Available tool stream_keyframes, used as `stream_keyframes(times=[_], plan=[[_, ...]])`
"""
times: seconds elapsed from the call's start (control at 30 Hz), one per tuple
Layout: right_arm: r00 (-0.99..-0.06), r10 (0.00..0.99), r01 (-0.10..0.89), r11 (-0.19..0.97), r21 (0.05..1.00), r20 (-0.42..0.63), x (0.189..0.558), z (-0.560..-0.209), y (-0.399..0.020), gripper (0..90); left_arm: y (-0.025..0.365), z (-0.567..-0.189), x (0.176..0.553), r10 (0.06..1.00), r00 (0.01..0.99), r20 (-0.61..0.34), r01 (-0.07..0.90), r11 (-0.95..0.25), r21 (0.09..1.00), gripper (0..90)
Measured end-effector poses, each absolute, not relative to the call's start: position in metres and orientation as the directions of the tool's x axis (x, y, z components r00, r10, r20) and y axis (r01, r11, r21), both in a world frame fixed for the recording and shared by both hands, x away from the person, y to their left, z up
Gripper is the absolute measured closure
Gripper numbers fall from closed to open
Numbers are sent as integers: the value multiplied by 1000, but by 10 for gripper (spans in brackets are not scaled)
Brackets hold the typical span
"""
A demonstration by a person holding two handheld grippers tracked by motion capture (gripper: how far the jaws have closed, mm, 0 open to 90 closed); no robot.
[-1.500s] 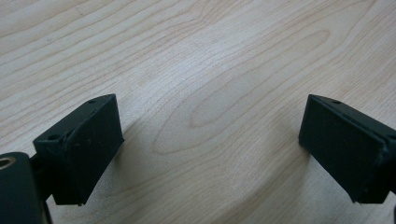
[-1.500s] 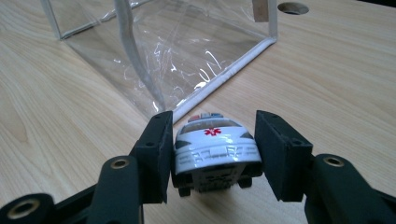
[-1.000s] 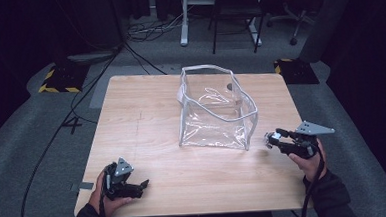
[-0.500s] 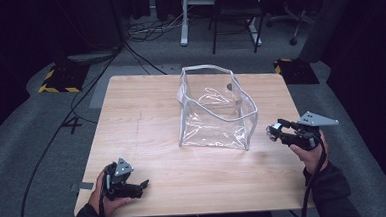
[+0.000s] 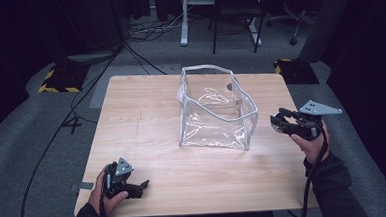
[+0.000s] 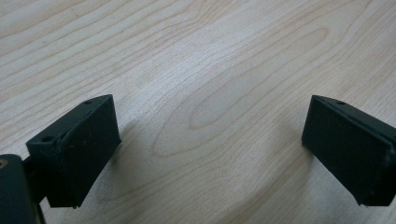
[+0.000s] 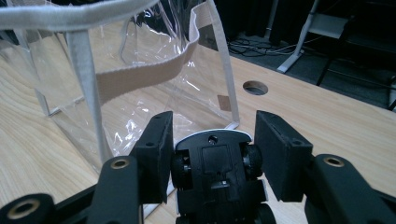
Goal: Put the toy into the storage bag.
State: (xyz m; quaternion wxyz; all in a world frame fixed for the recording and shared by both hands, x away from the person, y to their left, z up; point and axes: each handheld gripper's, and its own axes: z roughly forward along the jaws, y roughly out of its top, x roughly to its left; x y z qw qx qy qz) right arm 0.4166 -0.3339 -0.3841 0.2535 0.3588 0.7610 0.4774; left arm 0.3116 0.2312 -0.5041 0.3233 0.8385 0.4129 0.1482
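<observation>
Table (image 5: pixel 146 121): light wood, square top, grey carpet around; round hole (image 7: pixel 255 87) in the top on the far side of the bag, seen in the right gripper view.
Bag (image 5: pixel 216 110): clear plastic, boxy, open at the top, white fabric trim along rim and edges; upright near the middle of the table, a little toward the far right; a pale fabric band across one side and a small tan patch low on a wall; nothing to be made out inside.
Right gripper (image 5: pixel 282 124): held in the right hand (image 5: pixel 310 142) off the right edge of the table, raised above the tabletop, jaws pointed left at the bag, just beside the bag's near right corner but apart from it; grey three-cornered plate on top.
Right fingers (image 7: pixel 154 151): closed part way, pressed against both sides of a toy car.
Toy car (image 7: pixel 217 175): small, black underside turned up toward the camera, wheels against the pads on each side, white body edge at the front end; nose toward the bag, outside it, not touching it.
Left gripper (image 5: pixel 135 187): in the left hand (image 5: pixel 105 190) at the near left corner of the table, low over the wood, well apart from the bag.
Left fingers (image 6: pixel 77 149): spread wide, bare wood grain between them, nothing held.
Writing: none readable on bag, car or grippers.
</observation>
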Motion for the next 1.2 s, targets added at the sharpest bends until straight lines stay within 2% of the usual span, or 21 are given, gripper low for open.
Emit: stream_keyframes(times=[0.77, 1.2], plan=[[-603, 792, 235, 286, 929, -91, 429, -320, -324, 486, 231, -504, 312, 787, 616, -20, 598, -451, 662, 39], [-604, 789, 201, 287, 936, -113, 437, -300, -308, 486, 231, -504, 312, 788, 615, -21, 599, -449, 663, 39]])
